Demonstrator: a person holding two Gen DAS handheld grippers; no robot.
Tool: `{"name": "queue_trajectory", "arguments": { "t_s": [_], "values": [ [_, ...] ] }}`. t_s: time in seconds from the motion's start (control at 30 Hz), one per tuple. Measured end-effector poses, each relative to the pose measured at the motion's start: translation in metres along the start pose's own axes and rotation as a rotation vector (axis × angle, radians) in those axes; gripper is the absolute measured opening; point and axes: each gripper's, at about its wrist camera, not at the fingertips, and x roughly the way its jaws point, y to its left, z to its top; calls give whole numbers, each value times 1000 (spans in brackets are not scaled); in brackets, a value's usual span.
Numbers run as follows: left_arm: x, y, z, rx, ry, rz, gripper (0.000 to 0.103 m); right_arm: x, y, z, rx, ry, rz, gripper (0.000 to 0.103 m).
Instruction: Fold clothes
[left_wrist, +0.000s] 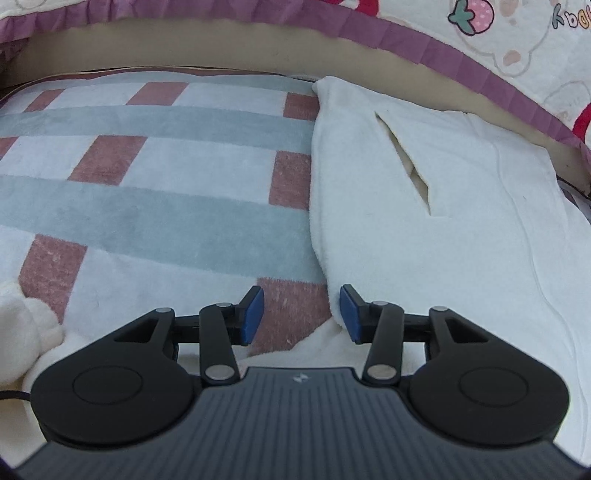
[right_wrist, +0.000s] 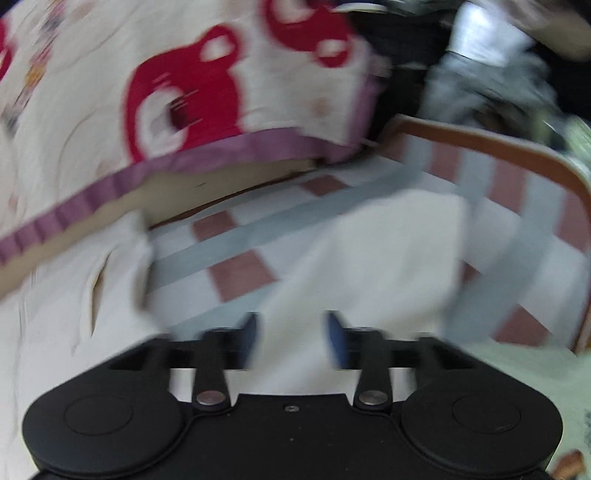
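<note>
Plaid blanket (left_wrist: 155, 184) below, white garment (left_wrist: 424, 221) beside; both jaws apart, empty.

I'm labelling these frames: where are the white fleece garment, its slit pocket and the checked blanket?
white fleece garment (left_wrist: 461, 206): left wrist view, flat front panel.
slit pocket (left_wrist: 406, 162): same view, dark opening.
checked blanket (left_wrist: 155, 155): same view, pale square.

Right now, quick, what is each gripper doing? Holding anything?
Left gripper: open, holding nothing, right beside the edge of the white garment.
Right gripper: open, holding nothing; the picture is blurry.
</note>
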Motion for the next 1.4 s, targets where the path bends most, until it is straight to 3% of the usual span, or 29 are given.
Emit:
{"name": "queue_trajectory", "arguments": {
  "t_s": [0.17, 0.23, 0.3, 0.37, 0.53, 0.57, 0.63, 0.7, 0.73, 0.8, 0.83, 0.87, 0.9, 0.93, 1.0, 1.07, 1.1, 1.17, 1.23, 1.33, 1.4],
  "values": [
    [-1, 2, -1, 1, -4, 0, 44, -11, -68, -4, 227, 63, -91, 59],
    [-4, 2, 3, 64, -30, 54, 44, -11, -89, -11, 336, 67, -71, 59],
    [-9, 4, 4, 135, -70, 182, 44, -11, -102, -14, 374, 58, -41, 59],
    [-12, 11, 4, 156, -85, 261, 44, -6, -110, -13, 390, 50, -16, 62],
    [-16, 37, 0, 25, -54, 240, 44, 36, -121, 5, 379, 34, 31, 73],
    [-16, 38, 0, 27, -58, 248, 44, 52, -121, 13, 348, 52, 17, 79],
    [-15, 40, 0, 20, -62, 253, 44, 82, -120, 28, 291, 81, -11, 79],
    [-13, 43, 1, 4, -66, 250, 44, 92, -119, 38, 292, 17, -35, 79],
    [-12, 44, 1, -4, -68, 248, 44, 97, -118, 43, 297, -11, -44, 80],
    [-11, 44, -1, 4, -71, 262, 44, 111, -124, 45, 412, 24, -12, 80],
    [-10, 43, -2, 16, -70, 274, 44, 116, -124, 45, 465, 31, -5, 78],
    [-10, 42, -3, 27, -69, 287, 44, 118, -121, 47, 490, 30, 14, 56],
    [-10, 41, -4, 38, -68, 299, 44, 119, -115, 52, 478, 39, 42, 9],
    [-10, 40, -3, 39, -66, 300, 44, 118, -106, 61, 449, 40, 69, 10],
    [-12, 40, -4, 44, -62, 316, 44, 98, -90, 81, 401, -45, 124, 10],
    [-13, 40, -4, 53, -57, 345, 43, 58, -85, 103, 321, -163, 117, 9],
    [-13, 41, -5, 57, -47, 374, 41, 39, -83, 113, 273, -221, 106, 9],
    [-12, 46, -5, 45, -29, 418, 41, 12, -87, 117, 52, -308, -48, 8],
    [-13, 52, -4, 16, -24, 434, 41, 14, -108, 112, -33, -249, -149, 7],
    [-15, 55, -4, -8, -33, 429, 41, 50, -124, 98, -162, -24, -234, 16],
    [-17, 55, -3, 0, -41, 436, 41, 60, -109, 82, -297, 6, -294, 24]
  ]
}}
